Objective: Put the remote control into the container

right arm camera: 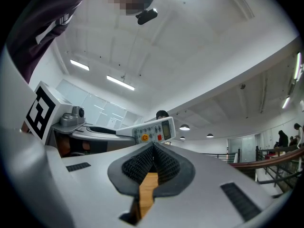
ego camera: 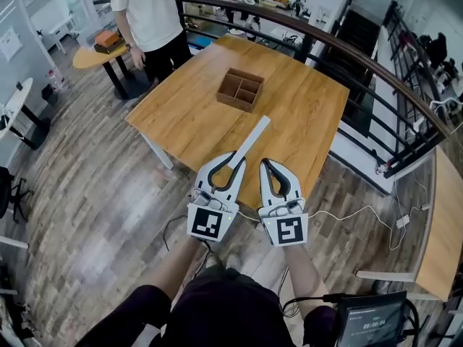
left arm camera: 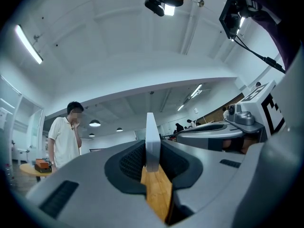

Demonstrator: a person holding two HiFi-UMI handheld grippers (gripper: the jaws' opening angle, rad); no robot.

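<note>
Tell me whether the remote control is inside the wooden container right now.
No: the remote control is clamped in the left gripper's jaws, well apart from the wooden container.

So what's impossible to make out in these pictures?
- Remote control: head view and left gripper view catch only its narrow edge; its button labels are too small in the right gripper view.
- Container: compartment floors partly hidden by its own walls, head view.
- Standing person: cut off by the head view's top edge.
- Screen: clipped by the head view's bottom edge, print too small.
</note>
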